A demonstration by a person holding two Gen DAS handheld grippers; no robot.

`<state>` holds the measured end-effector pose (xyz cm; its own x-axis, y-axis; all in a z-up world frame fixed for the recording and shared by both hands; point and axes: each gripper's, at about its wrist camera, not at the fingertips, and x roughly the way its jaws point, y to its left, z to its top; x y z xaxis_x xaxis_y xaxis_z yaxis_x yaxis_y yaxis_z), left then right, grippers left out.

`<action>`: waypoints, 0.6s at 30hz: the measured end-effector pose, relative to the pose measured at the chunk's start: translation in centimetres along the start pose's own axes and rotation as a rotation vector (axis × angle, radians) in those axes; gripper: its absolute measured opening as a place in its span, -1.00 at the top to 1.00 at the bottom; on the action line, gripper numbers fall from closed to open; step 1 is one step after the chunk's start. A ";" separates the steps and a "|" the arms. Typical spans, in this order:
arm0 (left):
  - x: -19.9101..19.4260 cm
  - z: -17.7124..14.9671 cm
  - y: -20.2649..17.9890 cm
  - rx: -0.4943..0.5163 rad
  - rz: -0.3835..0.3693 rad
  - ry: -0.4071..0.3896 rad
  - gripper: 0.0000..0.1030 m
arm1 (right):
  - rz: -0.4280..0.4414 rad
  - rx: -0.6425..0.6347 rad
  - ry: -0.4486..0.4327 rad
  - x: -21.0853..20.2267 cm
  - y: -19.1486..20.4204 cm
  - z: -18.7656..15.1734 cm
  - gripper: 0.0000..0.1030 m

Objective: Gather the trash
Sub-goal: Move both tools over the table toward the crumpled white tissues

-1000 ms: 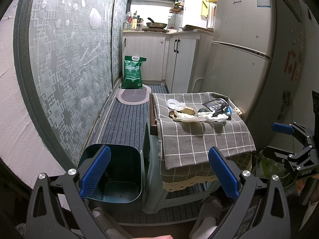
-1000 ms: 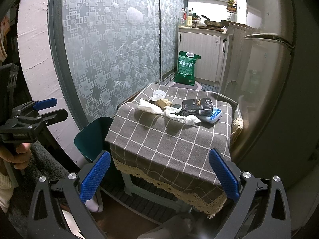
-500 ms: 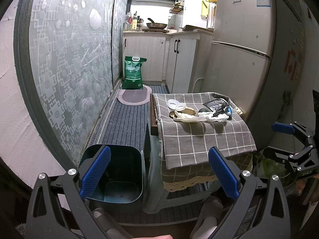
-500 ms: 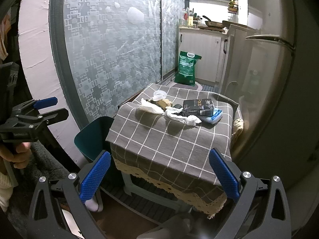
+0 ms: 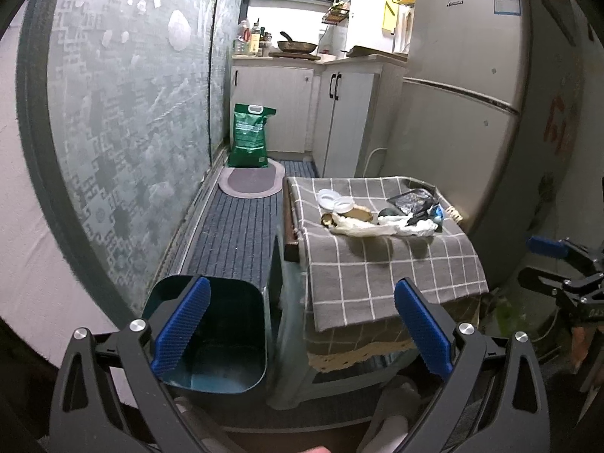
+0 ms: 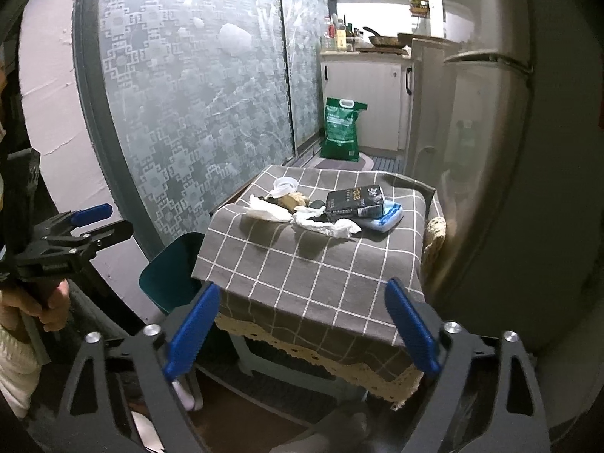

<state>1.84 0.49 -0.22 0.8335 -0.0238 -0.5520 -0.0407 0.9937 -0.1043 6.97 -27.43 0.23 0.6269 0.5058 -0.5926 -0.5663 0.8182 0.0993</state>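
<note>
A small table with a grey checked cloth [image 5: 381, 264] [image 6: 321, 264] holds a pile of trash at its far end: crumpled white tissues [image 6: 324, 222] [image 5: 377, 228], a black packet [image 6: 355, 198], clear plastic lids [image 6: 285, 185] and a brown scrap [image 6: 292, 200]. A dark teal bin [image 5: 211, 336] [image 6: 173, 268] stands on the floor left of the table. My left gripper [image 5: 300, 332] is open and empty, above the bin and the table's near edge. My right gripper [image 6: 302, 332] is open and empty at the table's near edge.
A frosted patterned glass door [image 5: 124, 124] runs along the left. A fridge [image 5: 468, 105] stands right of the table. A green sack [image 5: 249, 136] and kitchen cabinets [image 5: 302, 109] are at the back. A striped floor mat [image 5: 230, 234] lies between the door and the table.
Both grippers have shifted only slightly. The right wrist view has come a little closer to the table. Nothing was picked up.
</note>
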 end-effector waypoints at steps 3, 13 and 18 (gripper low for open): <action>0.8 0.4 0.2 -0.007 -0.011 0.004 -0.82 | 0.004 -0.003 0.013 0.1 -0.3 0.5 -0.63; 3.0 1.8 -1.6 0.067 -0.071 0.059 -0.36 | 0.031 -0.032 0.022 0.7 -1.0 3.6 -0.51; 4.2 2.2 -3.4 0.210 -0.132 0.083 -0.05 | 0.087 -0.069 0.047 1.7 -0.9 4.9 -0.43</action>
<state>6.72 -2.76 -0.40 0.7754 -0.1551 -0.6121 0.1881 0.9821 -0.0105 11.16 -25.97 3.10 0.5488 0.5592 -0.6213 -0.6542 0.7501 0.0973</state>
